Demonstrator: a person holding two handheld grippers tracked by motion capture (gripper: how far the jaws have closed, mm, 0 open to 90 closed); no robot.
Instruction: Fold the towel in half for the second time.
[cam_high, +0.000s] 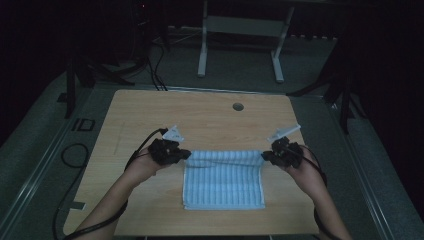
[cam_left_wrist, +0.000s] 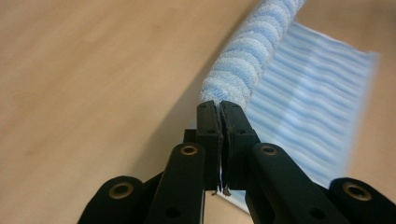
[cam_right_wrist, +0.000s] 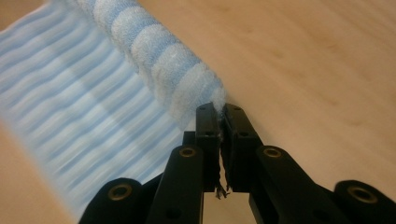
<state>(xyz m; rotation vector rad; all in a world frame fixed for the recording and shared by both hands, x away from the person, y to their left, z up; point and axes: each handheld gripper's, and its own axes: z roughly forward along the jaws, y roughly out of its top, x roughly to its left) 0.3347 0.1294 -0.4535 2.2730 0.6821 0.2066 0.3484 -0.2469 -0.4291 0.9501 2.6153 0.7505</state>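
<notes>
A light blue and white striped towel (cam_high: 223, 181) lies on the wooden table (cam_high: 205, 115), its far edge lifted off the wood. My left gripper (cam_high: 186, 155) is shut on the towel's far left corner. In the left gripper view the striped edge (cam_left_wrist: 247, 60) runs away from the pinching jaws (cam_left_wrist: 219, 108). My right gripper (cam_high: 265, 156) is shut on the far right corner. The right gripper view has the same thick edge (cam_right_wrist: 154, 56) leading up and left from the closed jaws (cam_right_wrist: 220, 109). The near half of the towel rests flat on the table.
A round cable hole (cam_high: 238, 106) sits near the table's far edge. Cables (cam_high: 75, 155) trail over the left side of the table and onto the dark floor. A white frame (cam_high: 240, 40) stands on the floor behind the table.
</notes>
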